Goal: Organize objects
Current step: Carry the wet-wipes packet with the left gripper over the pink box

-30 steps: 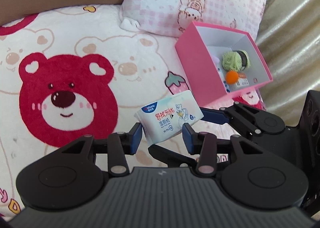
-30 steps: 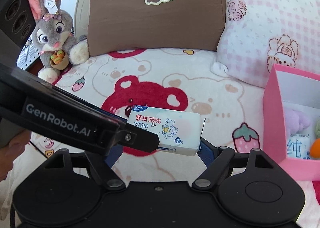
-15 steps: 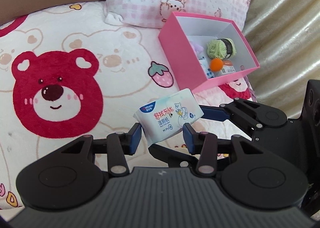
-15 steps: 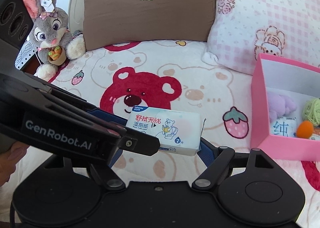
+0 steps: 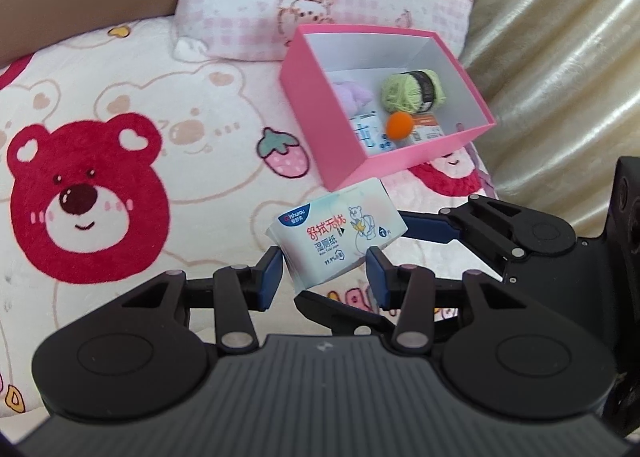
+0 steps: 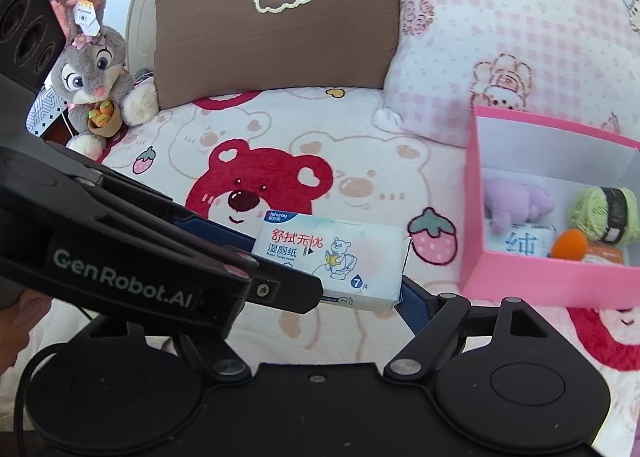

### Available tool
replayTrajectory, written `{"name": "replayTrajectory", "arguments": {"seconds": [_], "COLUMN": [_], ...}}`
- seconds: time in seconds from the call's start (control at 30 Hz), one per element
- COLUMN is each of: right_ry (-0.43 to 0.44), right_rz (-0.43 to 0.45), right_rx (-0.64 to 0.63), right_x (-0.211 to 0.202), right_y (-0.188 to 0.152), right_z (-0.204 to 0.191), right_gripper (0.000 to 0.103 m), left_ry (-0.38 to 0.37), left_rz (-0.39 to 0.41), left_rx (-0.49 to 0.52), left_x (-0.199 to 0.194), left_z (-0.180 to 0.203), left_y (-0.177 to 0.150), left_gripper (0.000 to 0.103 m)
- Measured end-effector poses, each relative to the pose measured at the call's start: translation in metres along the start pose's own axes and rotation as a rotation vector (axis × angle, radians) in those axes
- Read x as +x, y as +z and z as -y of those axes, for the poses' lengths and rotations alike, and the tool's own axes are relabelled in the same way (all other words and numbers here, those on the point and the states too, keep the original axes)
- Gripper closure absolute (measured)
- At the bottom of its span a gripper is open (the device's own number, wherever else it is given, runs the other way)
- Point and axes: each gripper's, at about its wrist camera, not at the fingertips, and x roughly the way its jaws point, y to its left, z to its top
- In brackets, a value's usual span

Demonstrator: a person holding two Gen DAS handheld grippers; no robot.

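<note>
Left wrist view: a small soft pack of wet toilet wipes, white and pale blue with red and dark Chinese lettering, a blue brand tab and a cartoon bear, hangs tilted above the bear-print plush blanket. The left gripper pinches its short width: the left blue pad presses the pack's lower left edge, while the right blue pad sits just beside the lower right edge, so contact there is hard to confirm. The right gripper comes in from the right; one blue finger reaches the pack's right end and the other passes beneath it. Just beyond the pack stands an open pink box holding a green yarn ball, an orange pom-pom, a lilac plush and printed packets.

Right wrist view: the same pack lies lengthwise across the right gripper, whose jaws stand wide, clasping the pack end to end; the right blue finger touches its end, the left one is hidden behind the left gripper's black body. The pink box sits near, to the right. A grey rabbit plush leans by a brown pillow and a pink checked pillow.
</note>
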Motion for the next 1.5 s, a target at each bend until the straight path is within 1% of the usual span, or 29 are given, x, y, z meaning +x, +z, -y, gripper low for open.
{"name": "replayTrajectory", "arguments": {"seconds": [0.07,0.13,0.33,0.5,0.7,0.83,1.07,1.17,1.27,1.5], "right_ry": [0.006,-0.013,-0.040,-0.076,-0.094,-0.101,-0.133,-0.132,-0.155,-0.164], "right_rz": [-0.002,0.019,0.041,0.042,0.048,0.054,0.074,0.050,0.045,0.077], "right_rx": [0.011,-0.002,0.007,-0.007,-0.007,0.010,0.003,-0.013,-0.050,-0.051], "right_x": [-0.007,-0.014,-0.030,-0.046,-0.063,-0.071,-0.074,-0.072,-0.069,-0.066], "right_y": [-0.001,-0.004,-0.007,-0.006,0.000,0.003,0.010,0.014,0.018,0.026], "right_z": [0.005,0.007,0.018,0.025,0.039,0.050,0.066,0.071,0.075,0.092], "right_gripper": [0.018,0.018,0.018,0.018,0.018,0.018,0.018,0.018,0.018,0.019], "left_ry": [-0.010,-0.027,-0.038,-0.027,-0.033,-0.044,-0.046,-0.031,-0.034,-0.051], "left_rz": [0.000,-0.009,-0.007,0.014,0.042,0.046,0.065,0.066,0.057,0.021], "left_rx": [0.020,0.023,0.069,0.136,0.173,0.182,0.198,0.214,0.208,0.179], "left_x": [-0.002,-0.002,-0.002,-0.007,-0.013,-0.009,0.001,0.005,0.011,0.029], "left_z": [0.007,0.013,0.035,0.059,0.081,0.090,0.102,0.107,0.110,0.110], "left_y": [0.001,0.002,0.009,0.018,0.029,0.036,0.051,0.058,0.066,0.084], "left_gripper": [0.060,0.060,0.060,0.061,0.061,0.061,0.061,0.060,0.060,0.061]}}
